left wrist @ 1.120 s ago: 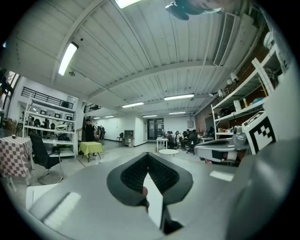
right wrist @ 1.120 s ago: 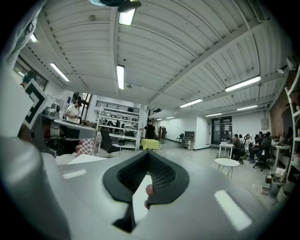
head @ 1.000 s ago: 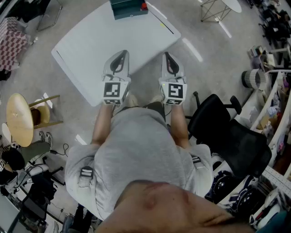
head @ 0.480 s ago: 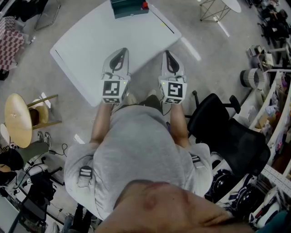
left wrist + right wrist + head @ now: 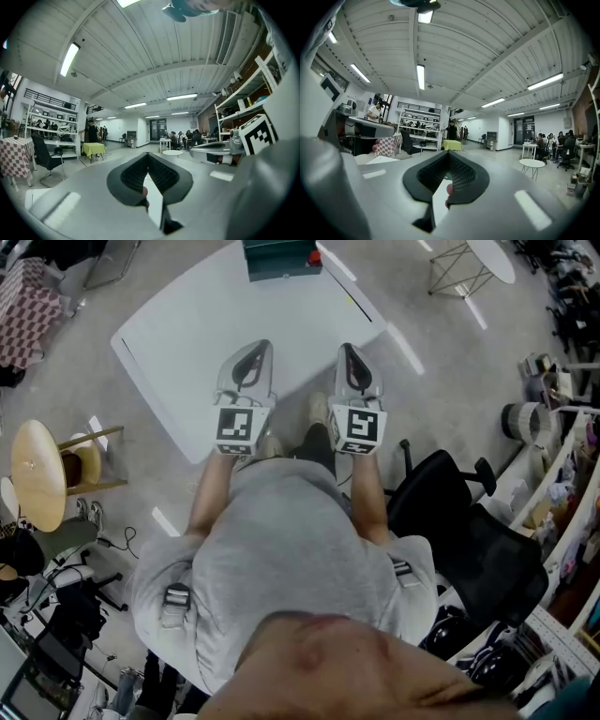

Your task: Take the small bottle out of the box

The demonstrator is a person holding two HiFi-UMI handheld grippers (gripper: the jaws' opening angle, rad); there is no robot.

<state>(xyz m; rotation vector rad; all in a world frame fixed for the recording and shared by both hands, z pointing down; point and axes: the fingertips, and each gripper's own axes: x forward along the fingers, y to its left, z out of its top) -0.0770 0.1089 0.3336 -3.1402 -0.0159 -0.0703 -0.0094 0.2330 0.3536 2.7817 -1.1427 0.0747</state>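
A dark green box (image 5: 279,257) with a red part (image 5: 314,256) at its right end stands at the far side of the white table (image 5: 178,334). No small bottle shows in any view. My left gripper (image 5: 255,347) and right gripper (image 5: 346,351) are held side by side over the table's near edge, well short of the box. In the left gripper view the left gripper (image 5: 147,155) has its jaws together with nothing between them. The right gripper (image 5: 449,153) is likewise shut and empty in the right gripper view. Both point level across the room.
A black office chair (image 5: 469,521) stands close on my right. A round wooden stool (image 5: 37,479) is at the left, and cluttered shelves (image 5: 572,456) line the right wall. A small round white table (image 5: 492,259) stands beyond the work table.
The person has stepped slightly toward the table, and both grippers have edged forward over its near edge. Both jaws stay shut.
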